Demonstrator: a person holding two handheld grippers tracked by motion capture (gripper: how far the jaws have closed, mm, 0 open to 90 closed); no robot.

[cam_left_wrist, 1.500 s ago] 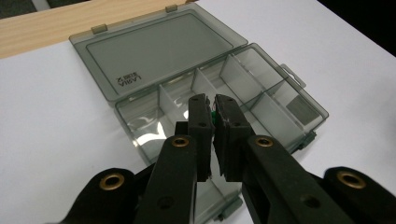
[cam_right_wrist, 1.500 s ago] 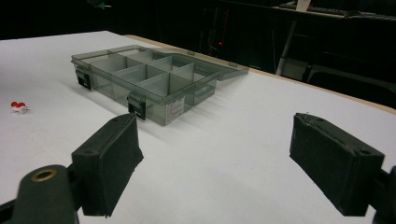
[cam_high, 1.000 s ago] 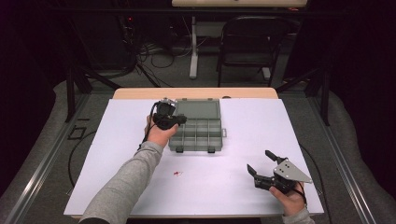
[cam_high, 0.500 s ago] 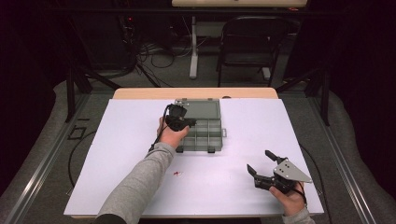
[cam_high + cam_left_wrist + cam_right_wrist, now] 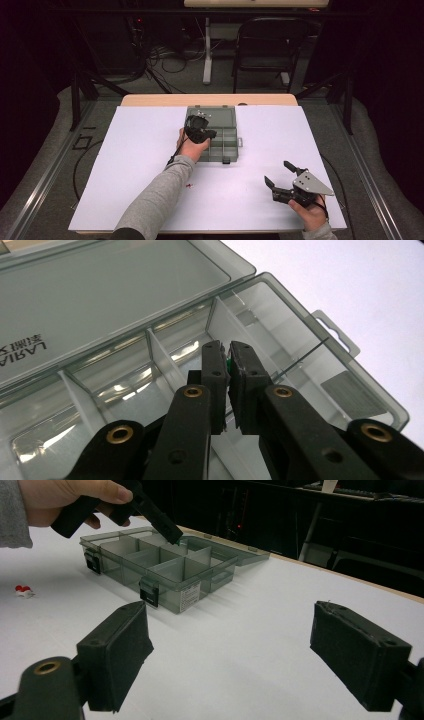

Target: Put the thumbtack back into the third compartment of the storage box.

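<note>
Two grippers work over a white sheet (image 5: 125, 165) that covers the table. Nearest the person, at the right front of the sheet, the right gripper (image 5: 280, 180) rests in the hand with its jaws spread wide and nothing between them; in the right gripper view its two black pads (image 5: 117, 652) stand far apart over bare white surface. A little farther in, left of centre, a small red piece (image 5: 189, 186) lies alone on the sheet, just beside the grey sleeve (image 5: 155, 200) of the left arm.

Farther on, the left gripper (image 5: 206, 134) hangs over the compartment box (image 5: 227, 150), a smoky clear plastic organiser that sits in the middle of the sheet with its lid (image 5: 220, 116) thrown back flat on the far side. The left gripper's jaws are pressed together on a tiny green piece (image 5: 228, 364), of which a mere sliver shows between the pads in the left gripper view. The tips point down into the box, above a divider (image 5: 162, 357) between compartments in the row next to the lid; which cell lies under the piece I cannot tell. The box's two dark latches (image 5: 149, 594) face the person.

Beyond the table stand a chair (image 5: 267, 45) and loose cables (image 5: 165, 55) on the floor.
</note>
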